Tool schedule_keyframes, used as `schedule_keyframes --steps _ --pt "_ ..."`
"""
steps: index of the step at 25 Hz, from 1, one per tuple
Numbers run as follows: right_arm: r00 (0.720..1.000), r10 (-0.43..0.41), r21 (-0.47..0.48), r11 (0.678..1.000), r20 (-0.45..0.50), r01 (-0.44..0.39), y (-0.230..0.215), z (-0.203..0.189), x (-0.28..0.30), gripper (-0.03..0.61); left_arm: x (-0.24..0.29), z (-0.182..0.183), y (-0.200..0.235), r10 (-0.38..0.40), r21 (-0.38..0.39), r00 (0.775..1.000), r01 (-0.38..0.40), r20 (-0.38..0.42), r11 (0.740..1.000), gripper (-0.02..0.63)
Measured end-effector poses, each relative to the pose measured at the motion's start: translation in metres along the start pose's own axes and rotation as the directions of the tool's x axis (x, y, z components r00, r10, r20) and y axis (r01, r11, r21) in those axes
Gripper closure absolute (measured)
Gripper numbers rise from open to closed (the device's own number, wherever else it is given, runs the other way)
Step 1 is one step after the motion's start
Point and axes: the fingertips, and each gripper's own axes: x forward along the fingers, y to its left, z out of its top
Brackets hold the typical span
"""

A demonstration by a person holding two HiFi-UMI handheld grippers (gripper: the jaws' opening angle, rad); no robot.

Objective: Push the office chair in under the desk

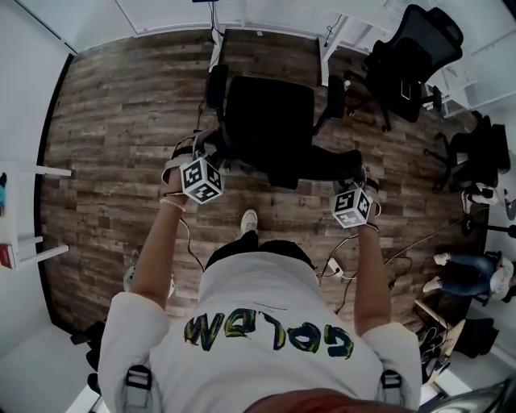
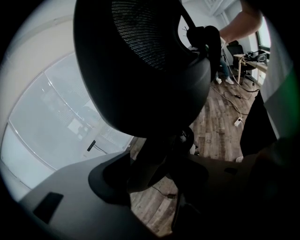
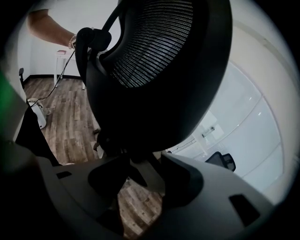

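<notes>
Jaws clamped on the backrest's side edges: left gripper (image 1: 201, 153) and right gripper (image 1: 357, 179), equally near. The office chair (image 1: 270, 113) stands just short of the desk (image 1: 274, 20), seat facing it. Desk lies straight ahead, beyond the chair.

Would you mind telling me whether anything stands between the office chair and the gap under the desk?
Nothing visible does. Only bare wood floor lies between the office chair and the white desk. A second chair stands off to the right, clear of the path.
</notes>
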Motion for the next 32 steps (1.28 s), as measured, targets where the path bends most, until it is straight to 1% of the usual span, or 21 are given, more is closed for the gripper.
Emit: schedule_keyframes --steps 3,8,19,26,32 --pt "1.000 0.004 -0.001 1.000 -0.015 -0.004 -0.008 0.009 0.010 0.368 0.011 -0.001 0.015 -0.003 0.007 1.000 0.003 0.004 1.000 0.360" --pt "1.000 -0.005 0.007 1.000 -0.010 0.005 -0.022 0.016 0.034 0.367 0.032 0.001 0.036 -0.006 0.010 1.000 0.006 -0.010 1.000 0.360" --pt "1.000 0.000 0.012 1.000 -0.009 0.000 -0.057 0.037 0.075 0.368 0.074 0.008 0.086 -0.017 0.020 1.000 0.017 0.001 1.000 0.360" --pt "1.000 -0.002 0.010 1.000 -0.006 0.002 -0.082 0.043 0.102 0.368 0.105 0.018 0.118 0.002 0.008 1.000 -0.002 -0.012 1.000 0.359" --pt "1.000 0.005 -0.014 1.000 -0.008 -0.005 -0.112 0.041 0.130 0.367 0.129 0.032 0.133 0.013 -0.010 1.000 -0.013 -0.007 1.000 0.360"
